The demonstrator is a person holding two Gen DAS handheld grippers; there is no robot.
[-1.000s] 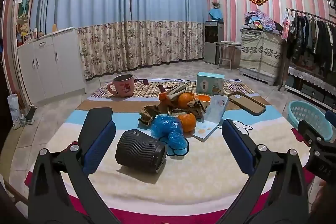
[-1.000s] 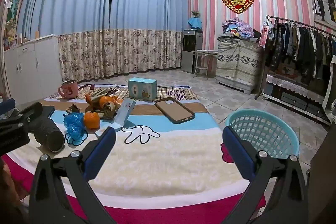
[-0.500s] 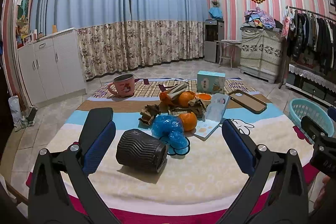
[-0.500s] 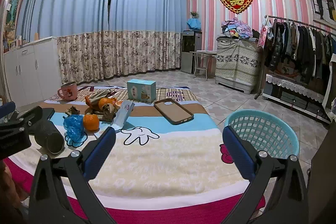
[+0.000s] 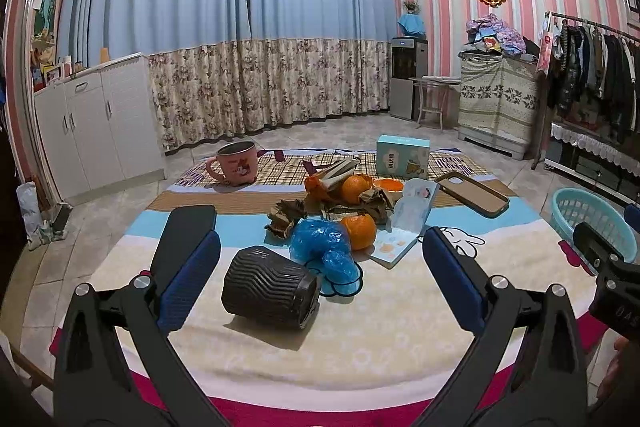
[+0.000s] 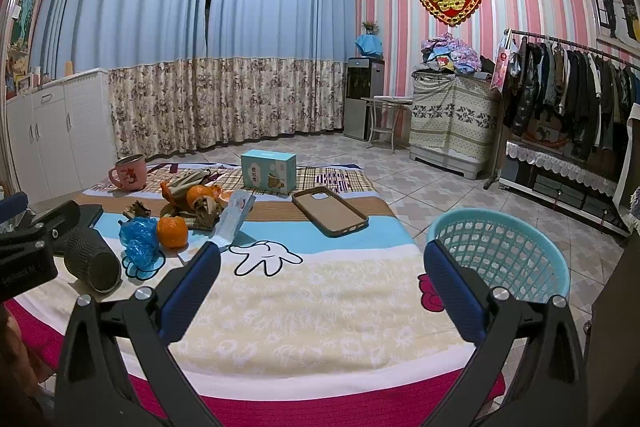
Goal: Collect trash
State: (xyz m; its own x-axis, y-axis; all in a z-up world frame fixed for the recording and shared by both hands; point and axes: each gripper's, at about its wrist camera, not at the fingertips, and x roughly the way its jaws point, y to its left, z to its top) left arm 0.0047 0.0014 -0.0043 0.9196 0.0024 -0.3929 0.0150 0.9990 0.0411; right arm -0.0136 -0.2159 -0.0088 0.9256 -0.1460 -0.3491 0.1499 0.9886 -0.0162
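Observation:
On the cartoon-print blanket lies a pile of trash: a crumpled blue plastic bag, brown crumpled paper, orange peel and whole oranges. A teal mesh basket stands on the floor off the blanket's right edge. My left gripper hangs open just short of a black ribbed cylinder lying on its side. My right gripper is open over bare blanket, left of the basket. Neither holds anything.
A pink mug, a teal box, a brown phone case and an open booklet also sit on the blanket. White cabinets stand left, a clothes rack right, tiled floor around.
Both grippers stay open and nearly still; the views have drifted only slightly. Nothing on the blanket has moved.

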